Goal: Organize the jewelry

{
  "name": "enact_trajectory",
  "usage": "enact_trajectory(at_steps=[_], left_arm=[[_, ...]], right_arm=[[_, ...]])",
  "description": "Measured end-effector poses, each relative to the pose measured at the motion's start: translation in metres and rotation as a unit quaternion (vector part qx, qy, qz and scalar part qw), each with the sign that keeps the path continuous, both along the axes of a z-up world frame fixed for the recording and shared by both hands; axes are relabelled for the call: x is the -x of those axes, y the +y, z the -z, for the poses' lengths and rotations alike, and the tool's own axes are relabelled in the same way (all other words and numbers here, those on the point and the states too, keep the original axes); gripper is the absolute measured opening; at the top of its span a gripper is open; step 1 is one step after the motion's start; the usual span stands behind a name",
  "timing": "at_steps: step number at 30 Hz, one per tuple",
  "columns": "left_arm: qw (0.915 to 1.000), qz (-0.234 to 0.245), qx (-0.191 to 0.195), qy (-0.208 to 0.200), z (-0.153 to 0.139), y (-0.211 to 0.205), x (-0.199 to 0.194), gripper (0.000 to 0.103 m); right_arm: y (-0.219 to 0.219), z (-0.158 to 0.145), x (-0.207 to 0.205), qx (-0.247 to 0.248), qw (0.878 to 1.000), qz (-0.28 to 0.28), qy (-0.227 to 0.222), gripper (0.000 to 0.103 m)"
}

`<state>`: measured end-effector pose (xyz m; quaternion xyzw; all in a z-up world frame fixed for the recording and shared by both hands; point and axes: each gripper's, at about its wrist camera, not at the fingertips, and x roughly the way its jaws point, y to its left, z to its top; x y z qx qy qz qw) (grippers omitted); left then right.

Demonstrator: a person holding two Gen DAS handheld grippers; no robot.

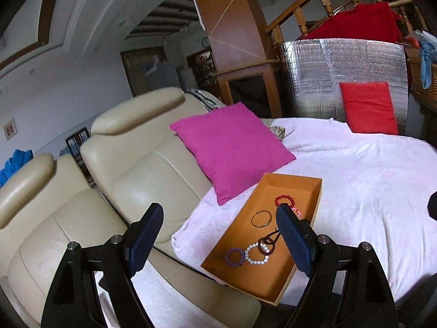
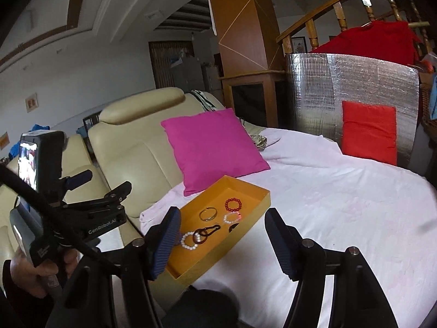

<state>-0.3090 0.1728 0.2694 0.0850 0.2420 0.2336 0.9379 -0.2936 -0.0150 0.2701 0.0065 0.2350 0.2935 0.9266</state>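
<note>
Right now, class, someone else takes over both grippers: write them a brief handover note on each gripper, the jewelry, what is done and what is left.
Left gripper: open, empty, raised short of the tray.
Right gripper: open, empty, also clear of the tray.
Orange tray sits on the white blanket, by the pink cushion.
In the tray: red bead bracelet, metal bangle, white bead bracelet, purple bead bracelet, dark rings.
Done: all visible jewelry is in the tray.
Left: perhaps untangle overlapping pieces.

Magenta cushion (image 1: 232, 150) leans against cream leather sofa (image 1: 131, 169), on pale pink blanket (image 1: 368, 191). Red cushion (image 1: 368, 108) propped against silver foil panel (image 1: 327, 65). Wooden banister (image 2: 327, 22) behind, red cloth (image 2: 368, 41) draped over it.
</note>
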Motion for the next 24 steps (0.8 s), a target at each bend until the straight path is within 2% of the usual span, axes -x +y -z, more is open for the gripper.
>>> enact_trajectory(at_steps=[5, 10, 20, 24], left_arm=[[0.9998, 0.006, -0.001, -0.019, -0.018, -0.009, 0.022, 0.085], [0.9994, 0.010, 0.017, -0.027, -0.026, -0.008, 0.024, 0.085], [0.9997, -0.015, 0.008, -0.017, -0.016, 0.004, 0.001, 0.085], [0.9994, -0.025, 0.014, -0.019, -0.009, 0.010, 0.000, 0.085]], right_arm=[[-0.006, -0.013, 0.024, -0.008, 1.000, -0.001, -0.003, 0.070], [-0.009, -0.024, 0.036, -0.018, 1.000, 0.001, -0.012, 0.074], [0.009, -0.017, 0.019, -0.008, 1.000, 0.004, -0.010, 0.074], [0.019, -0.008, 0.012, -0.001, 1.000, 0.002, 0.006, 0.074]])
